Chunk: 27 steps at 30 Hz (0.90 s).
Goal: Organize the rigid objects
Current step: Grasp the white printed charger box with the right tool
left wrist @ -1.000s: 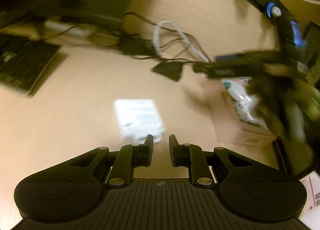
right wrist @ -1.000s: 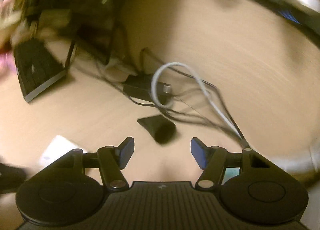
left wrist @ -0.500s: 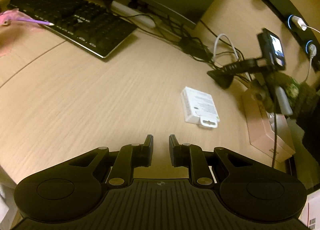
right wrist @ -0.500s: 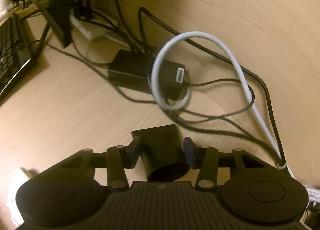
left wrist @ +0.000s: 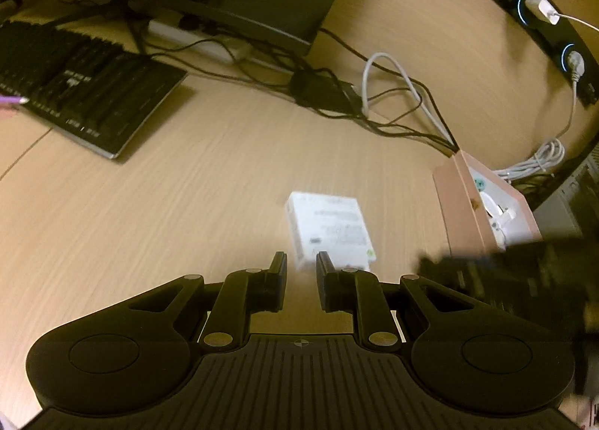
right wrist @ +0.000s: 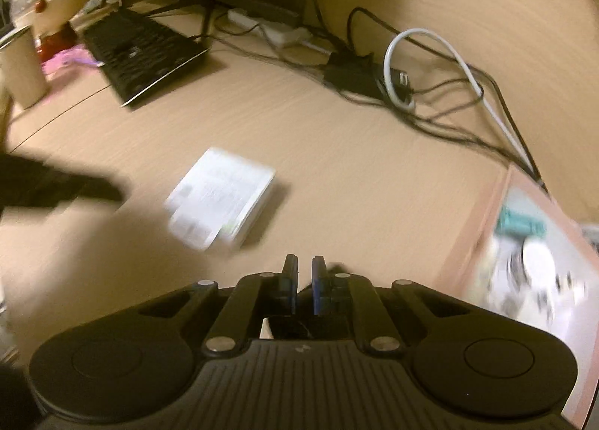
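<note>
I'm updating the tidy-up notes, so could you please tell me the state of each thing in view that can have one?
Left gripper: fingers slightly apart, nothing between them.
Right gripper: shut; blur hides whether anything is pinched.
White box: closed, lying flat on the desk.
Pink box: open on top, small items inside.
White charger: plugged in.

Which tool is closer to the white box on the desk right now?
Left. The left tool sits right at the white box; the right tool is off beside it, apart.
</note>
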{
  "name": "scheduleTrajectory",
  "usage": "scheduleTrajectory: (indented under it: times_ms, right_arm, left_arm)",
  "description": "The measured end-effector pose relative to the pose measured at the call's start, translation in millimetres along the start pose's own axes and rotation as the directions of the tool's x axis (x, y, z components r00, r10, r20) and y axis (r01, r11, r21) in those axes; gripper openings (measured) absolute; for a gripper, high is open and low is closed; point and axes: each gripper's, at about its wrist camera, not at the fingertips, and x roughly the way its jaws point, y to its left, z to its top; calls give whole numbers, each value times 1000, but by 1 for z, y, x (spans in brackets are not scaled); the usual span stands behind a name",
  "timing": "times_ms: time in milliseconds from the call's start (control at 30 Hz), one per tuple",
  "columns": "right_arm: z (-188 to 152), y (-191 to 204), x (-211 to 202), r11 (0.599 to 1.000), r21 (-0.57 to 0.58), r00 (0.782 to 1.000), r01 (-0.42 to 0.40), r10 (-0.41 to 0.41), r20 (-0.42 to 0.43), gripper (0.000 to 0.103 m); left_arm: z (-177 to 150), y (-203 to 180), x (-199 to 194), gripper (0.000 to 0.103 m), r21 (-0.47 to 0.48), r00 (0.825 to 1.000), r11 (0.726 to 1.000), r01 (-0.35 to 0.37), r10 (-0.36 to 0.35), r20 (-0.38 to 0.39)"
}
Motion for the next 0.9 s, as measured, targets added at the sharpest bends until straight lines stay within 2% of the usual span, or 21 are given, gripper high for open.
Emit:
scheduleTrajectory:
  times_ms: [133,233,267,300,367,400,500,567,767,867,900]
  right_arm:
    - [-28,3,-18,999,30,999,42,-42,13,8]
    - [-39,1,-37,995,83,995,48,-54,78,10]
    - [-40,2,-42,995,91,993,41,-51,103,20]
    - [-39,4,-46,995,94,991,34,-46,127,36]
    - [-32,13,-47,994,105,985,28,-45,167,56]
    - [-28,19,-45,994,112,982,11,-32,187,60]
    - [-6,42,-26,993,105,981,-48,27,193,60]
    - [9,54,-7,994,95,983,-57,39,179,61]
    - [48,62,49,987,158,992,17,-36,119,63]
    - [58,64,65,982,170,987,78,-101,127,78]
    - [60,65,67,981,169,984,94,-118,132,78]
  left_arm:
    - [9,-2,9,19,8,1000,1000,-18,18,18]
    - [10,9,11,19,-60,1000,998,-20,20,2]
    - [10,12,8,19,-72,1000,997,-17,18,13]
    - [8,16,5,19,-79,999,996,-30,32,24]
    - [6,23,2,19,-98,997,992,-76,78,15]
    - [6,26,0,19,-106,996,991,-86,88,10]
    - [5,31,-9,19,-104,992,987,-125,128,18]
    - [4,32,-16,19,-89,987,984,-157,160,24]
    - [3,38,-37,19,-83,979,977,-195,199,39]
    - [2,39,-44,19,-84,978,977,-196,201,47]
    - [1,38,-46,19,-83,978,977,-197,201,50]
